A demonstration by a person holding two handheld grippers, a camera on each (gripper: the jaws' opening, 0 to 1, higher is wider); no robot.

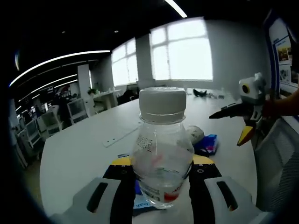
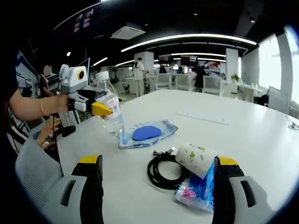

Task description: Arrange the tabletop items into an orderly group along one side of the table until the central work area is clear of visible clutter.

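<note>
A clear plastic bottle (image 1: 162,154) with a white cap stands between my left gripper's (image 1: 161,163) jaws, which press on its sides. The right gripper view shows that left gripper (image 2: 103,109) shut on the bottle (image 2: 111,114) at the table's left edge, beside a clear packet holding a blue pad (image 2: 145,133). My right gripper (image 2: 159,161) is open above a black cable coil (image 2: 161,173), a white printed roll (image 2: 196,158) and a blue-pink packet (image 2: 198,191). From the left gripper view, the right gripper (image 1: 236,123) hangs open over the roll (image 1: 195,134) and the packet (image 1: 208,143).
A white power strip (image 2: 203,117) lies further out on the white table (image 2: 252,135). A person's arm (image 2: 28,107) and a grey chair (image 2: 32,163) are at the left edge. Office desks and chairs fill the room behind.
</note>
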